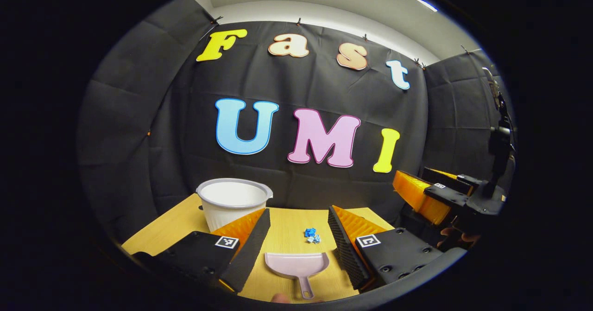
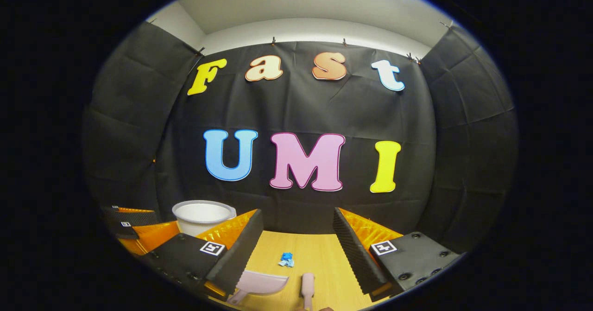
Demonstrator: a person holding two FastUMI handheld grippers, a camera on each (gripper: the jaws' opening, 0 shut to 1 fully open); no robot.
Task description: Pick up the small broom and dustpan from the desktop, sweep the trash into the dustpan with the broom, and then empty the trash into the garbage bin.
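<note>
Left tool (image 1: 296, 244) spread above dustpan (image 1: 297, 263); right tool (image 2: 296, 250) spread near broom (image 2: 307, 284) handle. Both look light, stiff plastic: grip handles.

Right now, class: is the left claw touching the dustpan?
Apart. In the left gripper view, the open left claw straddles the dustpan, bare desk showing either side.

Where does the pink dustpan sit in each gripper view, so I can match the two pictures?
Left gripper view: dustpan at bottom centre, between the open fingers, handle toward the camera.
Right gripper view: dustpan at bottom left of centre, partly behind the left finger.
Shared landmark: the blue trash just beyond it on the desktop.
</note>
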